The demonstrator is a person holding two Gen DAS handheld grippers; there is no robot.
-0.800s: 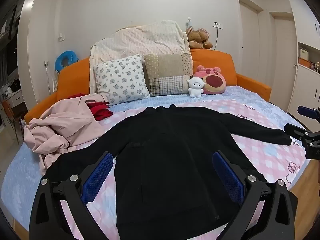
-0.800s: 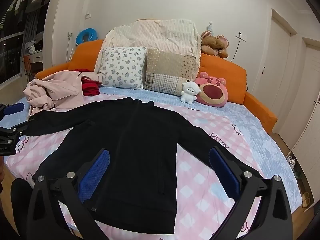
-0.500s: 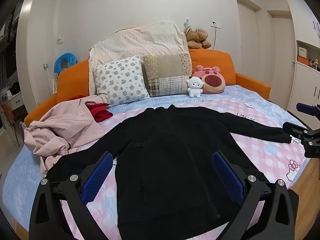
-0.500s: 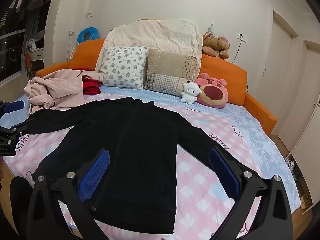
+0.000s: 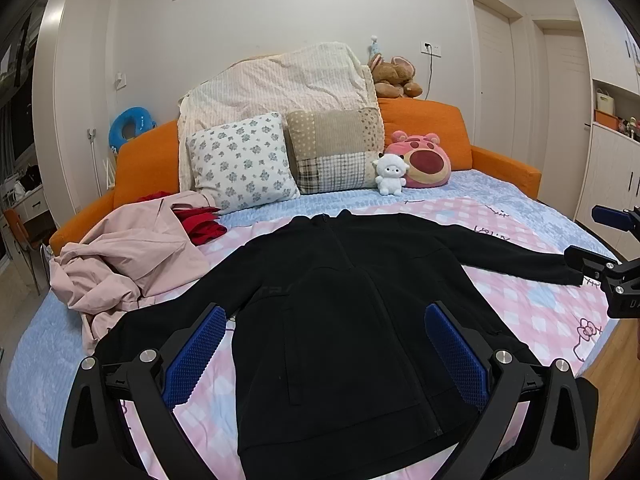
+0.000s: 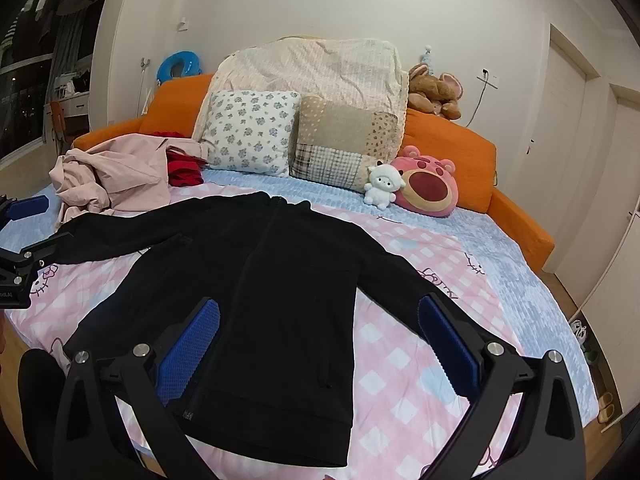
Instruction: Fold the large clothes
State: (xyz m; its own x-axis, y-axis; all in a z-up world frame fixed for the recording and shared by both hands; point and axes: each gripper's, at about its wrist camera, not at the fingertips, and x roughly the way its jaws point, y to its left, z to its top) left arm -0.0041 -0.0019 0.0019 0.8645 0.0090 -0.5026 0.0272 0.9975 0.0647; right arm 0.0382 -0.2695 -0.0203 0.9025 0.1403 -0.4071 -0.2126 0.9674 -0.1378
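1. The left gripper [image 5: 326, 344] hangs above the near edge of the bed [image 5: 516, 216], jaws spread wide with nothing between the blue pads [image 5: 196, 354] — released.
2. The right gripper [image 6: 320, 340] is in the same state: jaws fully apart, holding nothing.
3. The black jacket [image 5: 344, 320] lies flat and unfolded on the pink checked sheet [image 5: 532, 312], front up, sleeves out to both sides. Its body runs straight ahead between and beyond the left jaws; in the right wrist view it sits ahead, mostly toward the left jaw.
4. Beyond the left jaw, a crumpled pink garment [image 5: 128, 260] lies on the bed, with a red cloth [image 5: 202, 226] just past it.
5. Far ahead of both jaws stands an orange headboard [image 5: 424, 122], draped with a cream quilt [image 5: 288, 80]. Against it lean a floral pillow [image 5: 242, 164] and a patchwork pillow [image 5: 336, 150].
6. Beyond the right jaw sit a small white plush [image 5: 390, 174] and a pink bear cushion [image 5: 426, 160], touching; a brown plush [image 5: 394, 82] lies atop the headboard.
7. White walls, closed doors at right — a blue ring [image 5: 130, 126] hangs at left.
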